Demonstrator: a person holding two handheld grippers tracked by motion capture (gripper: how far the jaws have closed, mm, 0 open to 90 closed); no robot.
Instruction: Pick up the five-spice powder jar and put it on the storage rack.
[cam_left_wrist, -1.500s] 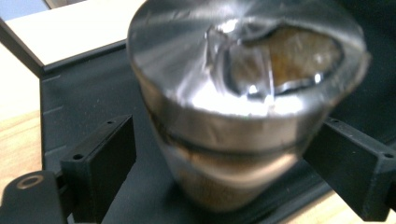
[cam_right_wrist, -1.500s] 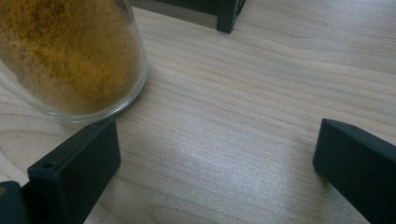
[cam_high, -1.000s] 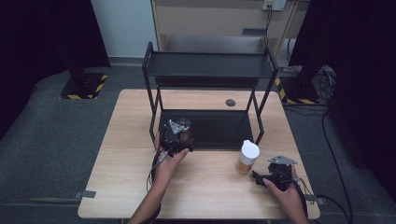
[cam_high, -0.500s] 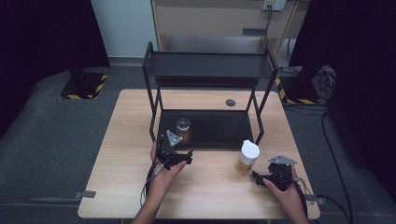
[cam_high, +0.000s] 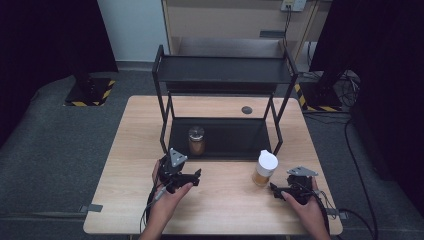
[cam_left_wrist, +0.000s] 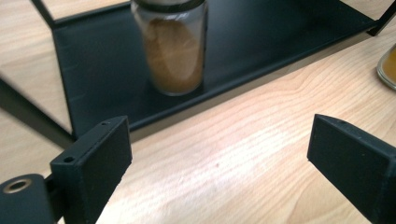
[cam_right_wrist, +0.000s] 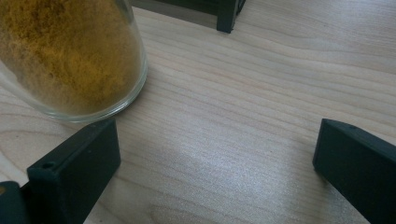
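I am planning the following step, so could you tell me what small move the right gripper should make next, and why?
Probably slide the right gripper toward the white-lidded jar until its jaws straddle it. The jaws stand open and empty, with the jar just beyond one jaw on the table, outside the rack. The other jar already stands on the rack's lower shelf, and the left gripper is open.
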